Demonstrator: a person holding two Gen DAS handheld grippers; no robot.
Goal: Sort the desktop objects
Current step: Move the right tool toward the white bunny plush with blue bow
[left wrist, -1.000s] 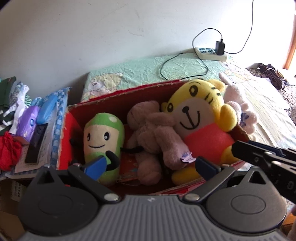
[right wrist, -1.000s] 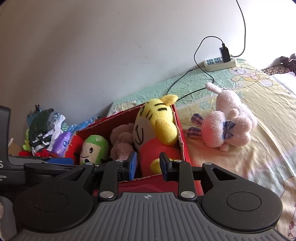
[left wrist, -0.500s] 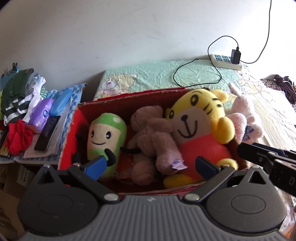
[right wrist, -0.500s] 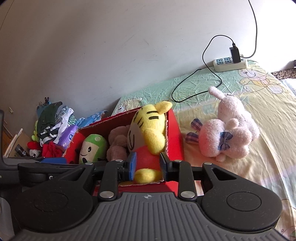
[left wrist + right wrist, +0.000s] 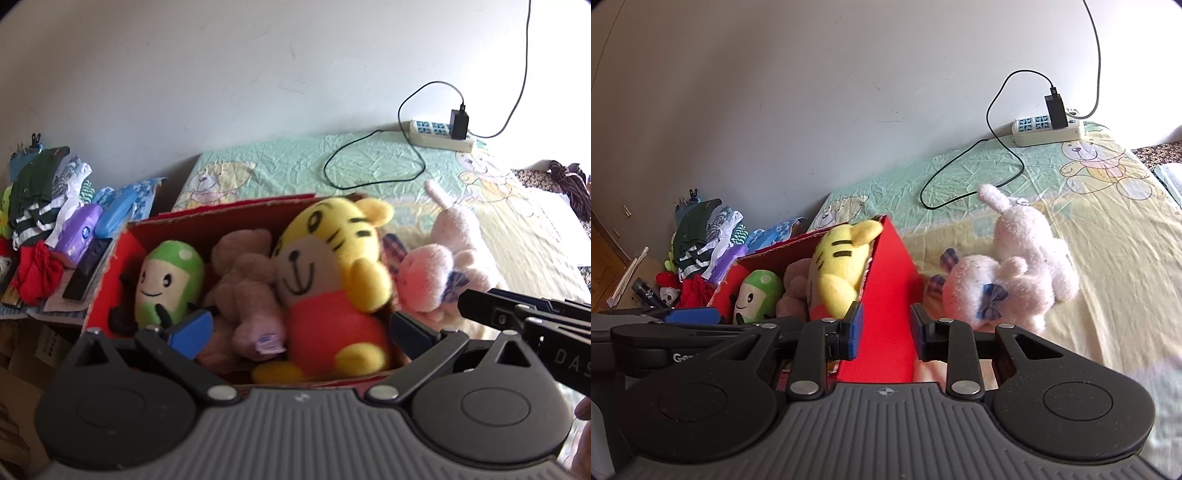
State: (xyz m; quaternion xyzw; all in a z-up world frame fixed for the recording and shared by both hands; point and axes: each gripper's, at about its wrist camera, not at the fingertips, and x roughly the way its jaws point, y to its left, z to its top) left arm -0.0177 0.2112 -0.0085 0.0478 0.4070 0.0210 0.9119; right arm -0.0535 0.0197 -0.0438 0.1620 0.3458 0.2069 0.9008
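Two grippers hang empty over the toys. Directly ahead of the left gripper, whose fingers are spread wide, sits the red box holding a green plush, a brown plush and a yellow tiger. The right gripper has its fingers apart around nothing, the box's side wall just beyond them. Further ahead and to its right, the pink rabbit lies on the bedsheet, touching the box, I judge. Reaching for it risks nudging the box, or pinching only loose fur so it slips. Farthest off, a black cable could snag.
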